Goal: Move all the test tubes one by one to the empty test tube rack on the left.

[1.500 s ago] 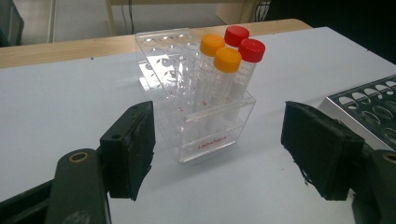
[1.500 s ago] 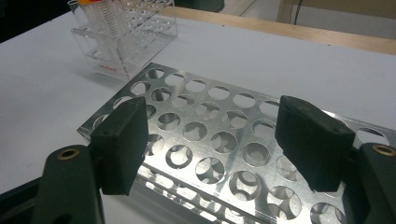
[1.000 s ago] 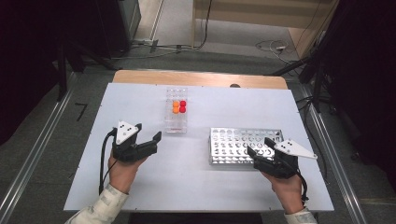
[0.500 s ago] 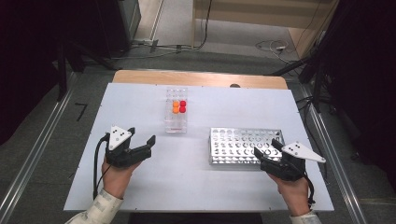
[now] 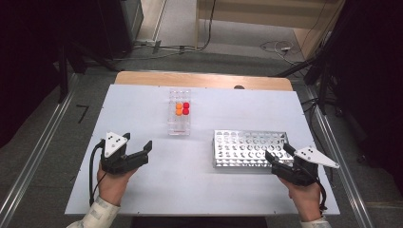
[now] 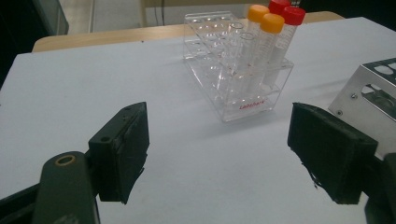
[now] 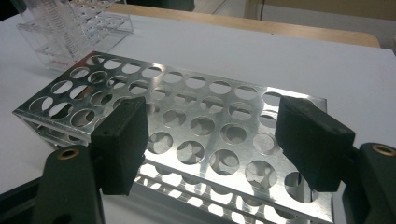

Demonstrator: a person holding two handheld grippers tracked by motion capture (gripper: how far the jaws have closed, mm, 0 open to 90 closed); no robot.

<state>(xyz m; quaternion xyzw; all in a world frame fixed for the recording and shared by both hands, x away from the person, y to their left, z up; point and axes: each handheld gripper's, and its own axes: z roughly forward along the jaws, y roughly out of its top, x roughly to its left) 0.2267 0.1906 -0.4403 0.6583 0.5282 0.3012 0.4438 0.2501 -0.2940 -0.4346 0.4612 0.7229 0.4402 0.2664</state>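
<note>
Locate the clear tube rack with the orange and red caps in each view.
High view: clear rack stands upper centre of the table, caps at its far end.
Left gripper view: clear rack stands top centre, beyond the open jaws.
Right gripper view: a corner of the clear rack shows top left; no caps visible.
Shared landmark: metal rack.

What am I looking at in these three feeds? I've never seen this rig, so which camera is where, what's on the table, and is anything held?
A person holds a two-jaw tool in each hand. The high view looks down on the white table: left gripper, right gripper. The other two cameras ride on the grippers, looking along their black jaws. A clear rack holds two orange-capped and two red-capped tubes; beside it stands an empty metal rack. Both grippers are open and hold nothing; the left jaws have just been opening.
</note>
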